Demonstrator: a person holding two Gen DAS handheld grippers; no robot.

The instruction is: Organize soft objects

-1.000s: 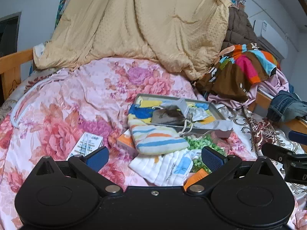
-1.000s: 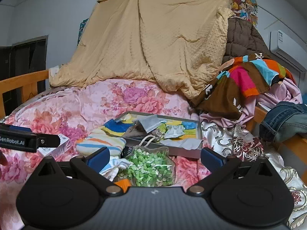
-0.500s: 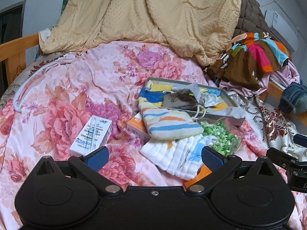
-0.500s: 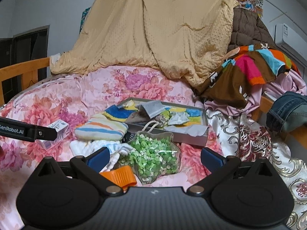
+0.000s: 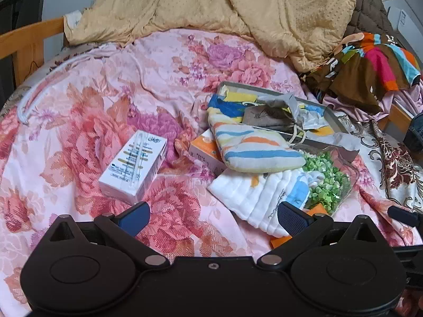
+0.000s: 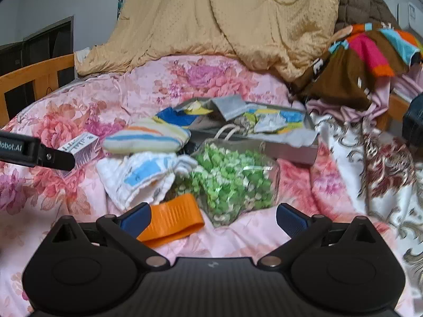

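Both tongs lower and closer over white cloth [image 5: 260, 200] and green bag [image 6: 232, 179], jaws apart, empty.

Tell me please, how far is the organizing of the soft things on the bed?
Early stage. Done: some cloths already lie in the grey box. In hand: nothing; the left gripper and right gripper are both open and empty above the bedspread. Left: the striped towel rests on the box edge, and the white cloth and the bag of green pieces lie outside it.
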